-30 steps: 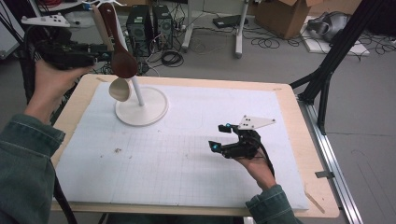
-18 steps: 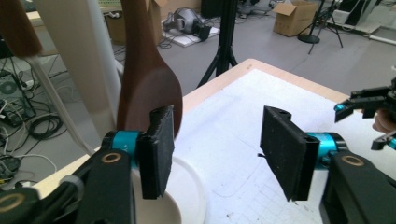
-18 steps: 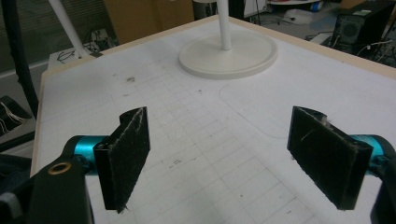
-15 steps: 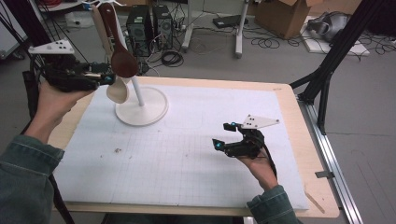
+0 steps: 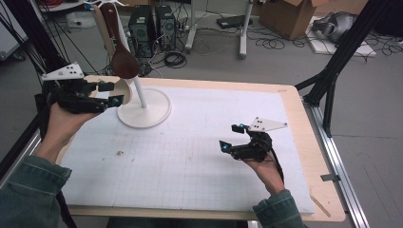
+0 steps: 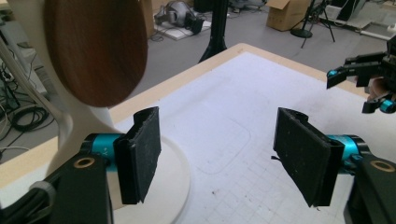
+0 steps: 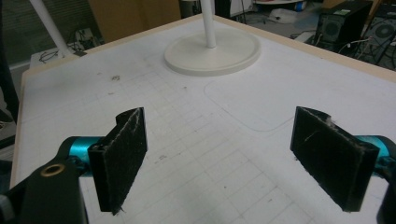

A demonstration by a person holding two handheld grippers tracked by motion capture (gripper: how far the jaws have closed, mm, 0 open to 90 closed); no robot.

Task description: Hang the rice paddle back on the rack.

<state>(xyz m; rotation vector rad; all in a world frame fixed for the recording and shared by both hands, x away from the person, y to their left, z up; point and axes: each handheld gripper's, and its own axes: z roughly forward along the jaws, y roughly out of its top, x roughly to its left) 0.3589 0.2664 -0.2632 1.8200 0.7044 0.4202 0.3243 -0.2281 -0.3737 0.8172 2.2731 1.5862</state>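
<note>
Left gripper [image 5: 108, 93]: we had just been spreading its jaws, nothing between them, beside the dark spoon [image 5: 124, 61].
Right gripper [image 5: 230, 137]: we held it released, empty, over the mat [image 5: 199, 156].
Stand [image 5: 145, 108]: upright.

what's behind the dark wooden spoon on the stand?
Behind the dark wooden spoon hangs a pale spoon, and the white stand has its pole there. The pale spoon's bowl is mostly covered by the left gripper, and its handle partly by the dark spoon.
</note>
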